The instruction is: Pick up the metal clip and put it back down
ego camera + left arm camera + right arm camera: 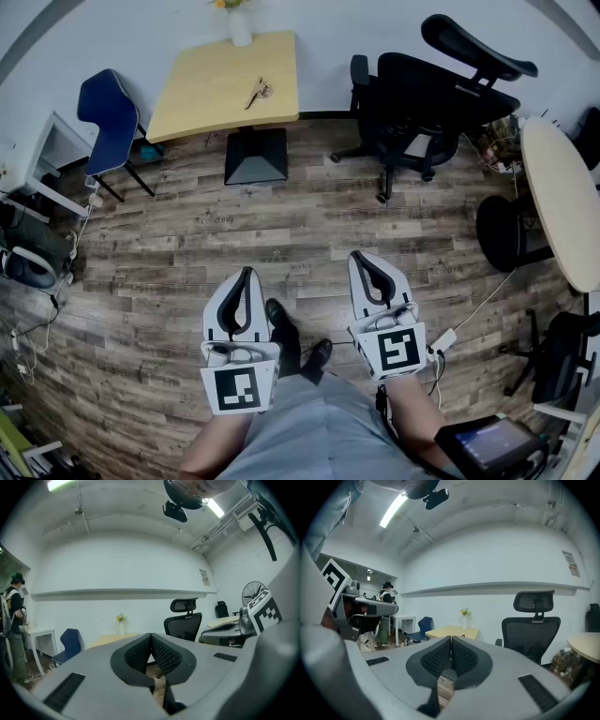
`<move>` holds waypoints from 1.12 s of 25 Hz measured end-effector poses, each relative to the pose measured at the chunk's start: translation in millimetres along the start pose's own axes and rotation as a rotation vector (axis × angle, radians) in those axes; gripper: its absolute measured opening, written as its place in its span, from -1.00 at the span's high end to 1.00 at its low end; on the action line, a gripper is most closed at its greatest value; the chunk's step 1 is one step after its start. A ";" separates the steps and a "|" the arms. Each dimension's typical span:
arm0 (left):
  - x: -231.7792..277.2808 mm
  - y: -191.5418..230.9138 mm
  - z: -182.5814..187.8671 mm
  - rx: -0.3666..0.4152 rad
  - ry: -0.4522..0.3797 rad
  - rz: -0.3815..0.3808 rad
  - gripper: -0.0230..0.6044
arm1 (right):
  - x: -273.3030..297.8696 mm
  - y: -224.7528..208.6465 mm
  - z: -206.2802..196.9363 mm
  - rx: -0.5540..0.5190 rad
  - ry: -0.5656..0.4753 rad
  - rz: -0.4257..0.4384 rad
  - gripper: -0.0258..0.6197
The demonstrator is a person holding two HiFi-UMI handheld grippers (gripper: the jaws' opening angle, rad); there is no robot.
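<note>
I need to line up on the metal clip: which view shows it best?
The head view: the metal clip lies in plain sight on the wooden table. Both gripper views see the table nearly edge-on; no clip shows.

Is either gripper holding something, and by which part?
Nothing is held. Left gripper and right gripper are shut empty; the metal clip lies on the table.

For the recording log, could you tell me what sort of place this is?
Most likely an office or meeting room: a black swivel office chair, a light wooden table, and a blue chair beside it.
</note>
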State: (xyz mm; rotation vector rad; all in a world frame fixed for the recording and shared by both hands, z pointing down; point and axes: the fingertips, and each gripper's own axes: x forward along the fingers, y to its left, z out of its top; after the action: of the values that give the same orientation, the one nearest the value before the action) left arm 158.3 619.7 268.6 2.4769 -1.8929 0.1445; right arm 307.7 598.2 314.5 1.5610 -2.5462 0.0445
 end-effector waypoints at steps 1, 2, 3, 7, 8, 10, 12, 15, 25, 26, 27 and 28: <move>1.5 0.9 -0.9 -0.001 0.000 -0.001 0.87 | 1.8 -0.2 -0.6 0.000 -0.001 -0.001 0.78; 3.0 1.9 -2.2 -0.003 0.002 -0.002 0.87 | 3.9 -0.2 -1.3 0.001 -0.003 -0.003 0.78; 4.4 3.2 -3.9 -0.005 0.006 -0.002 0.87 | 6.2 -0.1 -1.9 0.001 -0.005 -0.004 0.78; 14.3 14.7 -12.1 -0.016 0.028 0.001 0.87 | 21.3 3.6 -8.7 0.019 0.016 0.008 0.77; 18.3 19.9 -13.3 -0.016 0.030 0.002 0.87 | 27.5 5.4 -9.3 0.038 0.015 0.019 0.77; 27.9 33.6 -15.0 -0.017 0.033 0.006 0.87 | 44.5 9.4 -10.1 0.066 0.015 0.036 0.77; 39.7 50.5 -15.7 -0.021 0.035 0.015 0.87 | 66.0 13.5 -10.0 0.069 0.023 0.045 0.77; 58.3 80.6 -13.3 -0.029 0.026 0.033 0.87 | 102.3 23.4 -4.2 0.052 0.030 0.063 0.77; 113.0 169.3 34.1 -0.005 -0.073 0.029 0.87 | 207.4 43.6 64.6 0.007 -0.057 0.075 0.77; 117.6 175.6 36.4 -0.004 -0.077 0.025 0.87 | 214.7 45.5 69.0 0.003 -0.061 0.073 0.77; 122.1 180.8 37.9 -0.007 -0.080 0.023 0.87 | 221.4 47.1 71.9 -0.002 -0.061 0.074 0.77; 126.0 184.6 38.5 -0.011 -0.083 0.020 0.87 | 227.0 48.5 73.4 -0.006 -0.058 0.075 0.77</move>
State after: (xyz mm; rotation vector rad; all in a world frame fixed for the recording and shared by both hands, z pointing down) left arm 15.5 447.0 233.8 2.4945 -1.9443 0.0323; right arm 155.1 412.1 278.1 1.4848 -2.6463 0.0010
